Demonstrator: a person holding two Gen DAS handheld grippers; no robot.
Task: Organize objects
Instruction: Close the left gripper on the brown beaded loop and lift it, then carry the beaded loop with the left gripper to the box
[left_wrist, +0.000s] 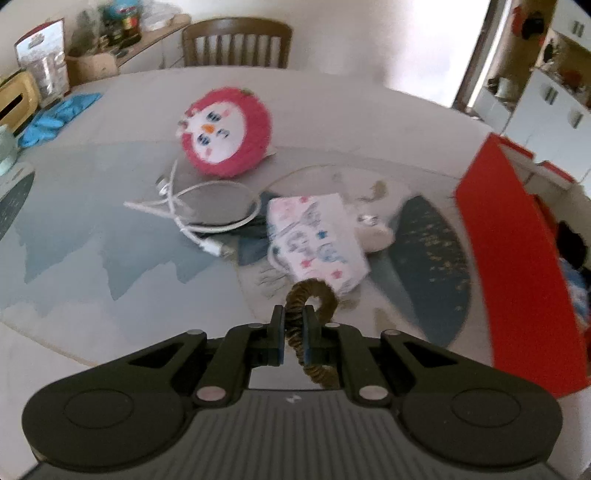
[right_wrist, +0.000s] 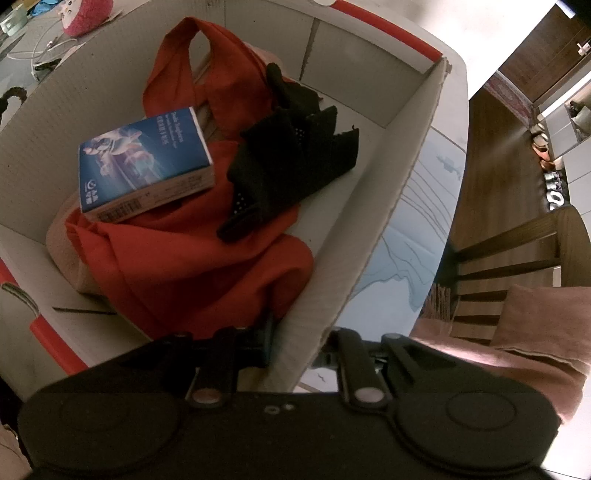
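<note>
So the left gripper (left_wrist: 293, 332) has its jaws pinched tight on a dark olive-brown fabric hair scrunchie (left_wrist: 314, 295), which loops up out of the jaws and hangs clear above the glass-topped table (left_wrist: 110, 258). Just beyond it lies a small white pouch with pastel star print (left_wrist: 317, 240), with a white coiled charging cable (left_wrist: 199, 206) to its left and a round pink plush toy with a white face (left_wrist: 225, 136) farther back. A red-sided cardboard box (left_wrist: 517, 258) stands at the right edge of the table.

The right gripper (right_wrist: 295, 343) is narrow, clamped on the near wall of that cardboard box (right_wrist: 369, 221), one finger inside and one outside. Inside the box there's an orange-red cloth tote bag (right_wrist: 207, 266), a blue rectangular carton (right_wrist: 144, 162) resting on it at the left, and a crumpled black fabric piece (right_wrist: 291, 162) to the right.
</note>
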